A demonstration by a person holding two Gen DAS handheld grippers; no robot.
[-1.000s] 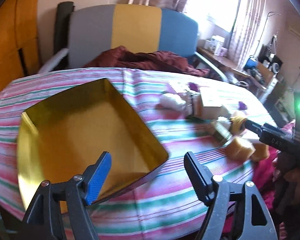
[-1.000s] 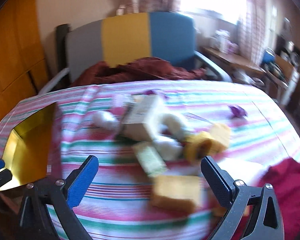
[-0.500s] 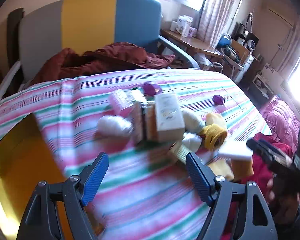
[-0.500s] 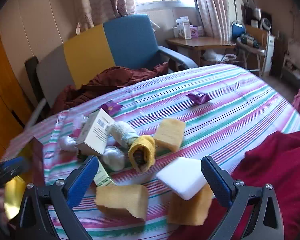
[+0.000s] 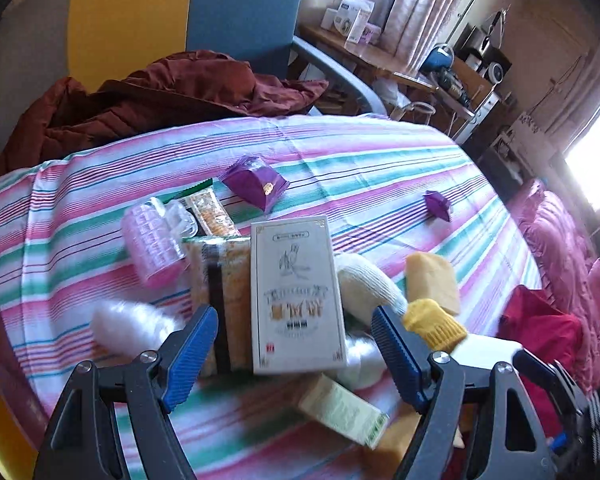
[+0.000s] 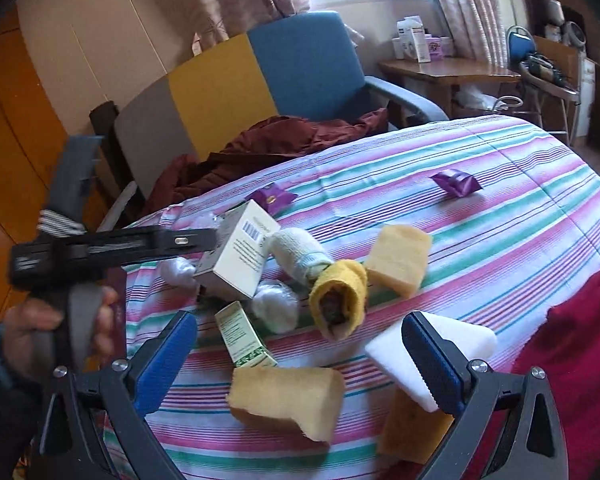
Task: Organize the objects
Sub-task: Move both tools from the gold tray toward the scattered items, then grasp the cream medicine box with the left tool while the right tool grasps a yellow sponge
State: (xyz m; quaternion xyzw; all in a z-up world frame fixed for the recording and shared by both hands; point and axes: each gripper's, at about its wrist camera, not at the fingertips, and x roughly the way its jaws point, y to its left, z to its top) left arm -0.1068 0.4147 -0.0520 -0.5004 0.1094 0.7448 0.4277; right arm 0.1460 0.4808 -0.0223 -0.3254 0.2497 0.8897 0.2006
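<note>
Left gripper (image 5: 294, 356), jaws spread wide and grasping nothing, is now hovering over the pile; one second ago it was facing a gold tin, which is showing here only as a yellow sliver at the left edge. Right gripper (image 6: 300, 360), likewise released, is hanging above a tan sponge (image 6: 286, 400) and a white foam block (image 6: 432, 346); its view, blurred a second ago, is now sharp. Beyond lie a small green carton (image 6: 242, 336), a yellow-cuffed rolled glove (image 6: 338, 294) and a second sponge (image 6: 398, 258). The white box (image 5: 296, 294) is lying across a yellow snack packet (image 5: 220, 300), with a pink roller (image 5: 154, 240) to its left. Farther off, two purple wrappers (image 5: 256, 184) are resting on the striped cloth (image 5: 360, 160), well apart. A chair (image 6: 300, 64) carrying maroon fabric (image 5: 160, 92) is standing behind.
</note>
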